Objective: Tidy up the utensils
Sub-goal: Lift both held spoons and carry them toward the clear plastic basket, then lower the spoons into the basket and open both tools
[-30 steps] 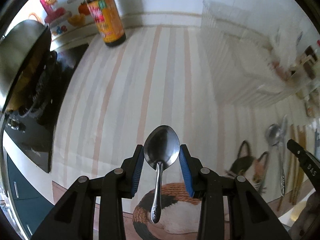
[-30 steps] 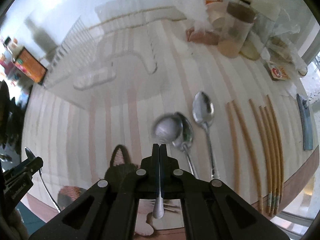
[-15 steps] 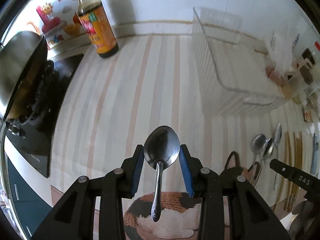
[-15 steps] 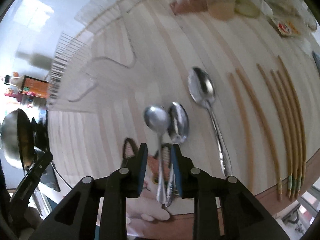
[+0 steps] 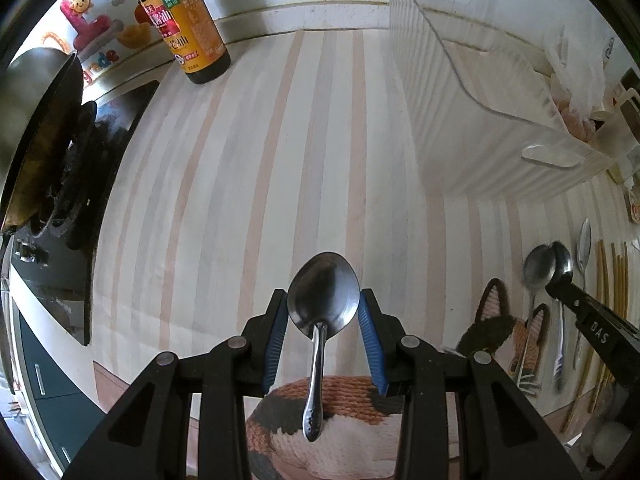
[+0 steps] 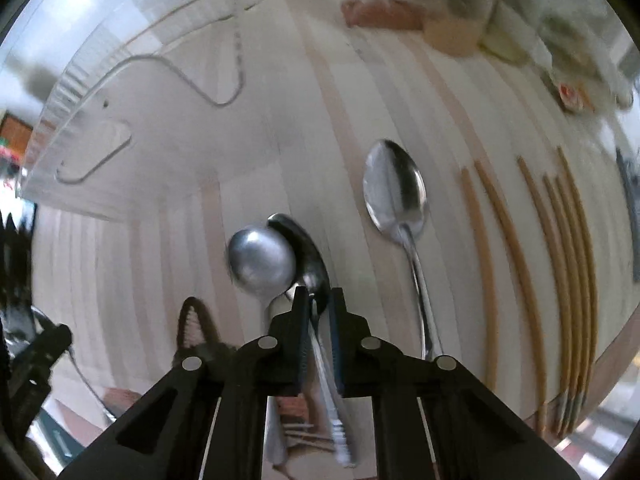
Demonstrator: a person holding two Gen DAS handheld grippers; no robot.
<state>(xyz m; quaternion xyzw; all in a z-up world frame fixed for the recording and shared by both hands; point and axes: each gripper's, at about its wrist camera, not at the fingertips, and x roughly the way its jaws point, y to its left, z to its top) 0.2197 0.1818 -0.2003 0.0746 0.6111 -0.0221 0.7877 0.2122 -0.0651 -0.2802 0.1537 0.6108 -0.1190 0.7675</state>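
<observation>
My left gripper (image 5: 323, 306) is shut on a steel spoon (image 5: 322, 300), bowl held between the blue pads, above the striped counter. In the right wrist view my right gripper (image 6: 319, 300) has its jaws slightly apart around the handle of a dark spoon (image 6: 308, 258) lying on the counter. A round-backed spoon (image 6: 260, 260) lies against it on the left. A larger spoon (image 6: 396, 190) lies to the right. Several wooden chopsticks (image 6: 560, 240) lie further right. These spoons also show in the left wrist view (image 5: 540, 268).
A clear ribbed plastic bin (image 5: 472, 112) stands at the back right. A soy sauce bottle (image 5: 186, 24) stands at the back wall. A wok (image 5: 32, 128) sits on the stove at left. A cat-shaped mat (image 5: 504, 332) lies at the counter's front edge.
My right gripper let go of the round-backed spoon onto the counter, opened, then moved over the dark spoon's handle and narrowed. My left gripper keeps its spoon and has drifted back a little.
</observation>
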